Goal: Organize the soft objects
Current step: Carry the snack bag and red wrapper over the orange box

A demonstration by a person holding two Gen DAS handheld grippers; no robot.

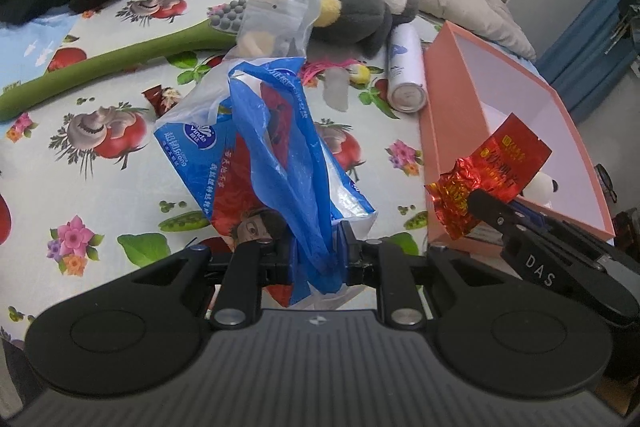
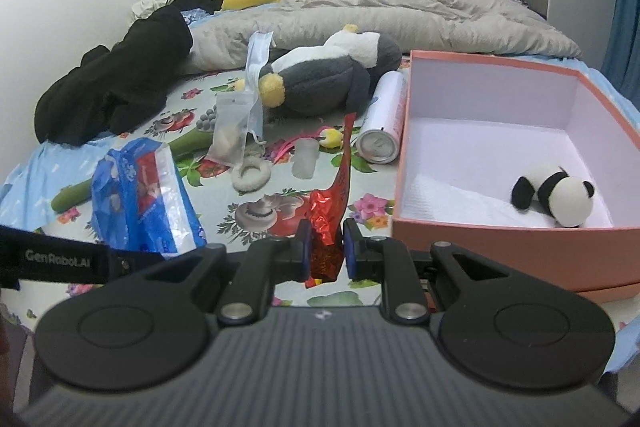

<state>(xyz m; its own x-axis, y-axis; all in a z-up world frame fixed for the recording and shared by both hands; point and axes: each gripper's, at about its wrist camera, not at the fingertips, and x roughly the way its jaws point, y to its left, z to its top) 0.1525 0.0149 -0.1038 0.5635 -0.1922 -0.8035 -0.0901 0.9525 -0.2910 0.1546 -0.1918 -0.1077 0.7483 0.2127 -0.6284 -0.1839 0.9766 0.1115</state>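
Note:
My left gripper (image 1: pixel 320 251) is shut on the blue plastic wrapper of a tissue pack (image 1: pixel 256 155), which rests on the bed; the pack also shows in the right wrist view (image 2: pixel 144 195). My right gripper (image 2: pixel 325 245) is shut on a red foil packet (image 2: pixel 334 203), held beside the pink box (image 2: pixel 500 239); the packet shows in the left wrist view (image 1: pixel 488 171) at the box's near corner. A small panda plush (image 2: pixel 556 195) lies inside the box. A grey and white plush toy (image 2: pixel 320 83) lies further back.
On the flowered sheet lie a white spray can (image 2: pixel 380 123), a clear zip bag (image 2: pixel 232 131), a white fuzzy ring (image 2: pixel 252 173), a clear cup (image 2: pixel 306 157), a green plush stalk (image 1: pixel 100 67), black clothes (image 2: pixel 116 87) and a grey quilt (image 2: pixel 400 15).

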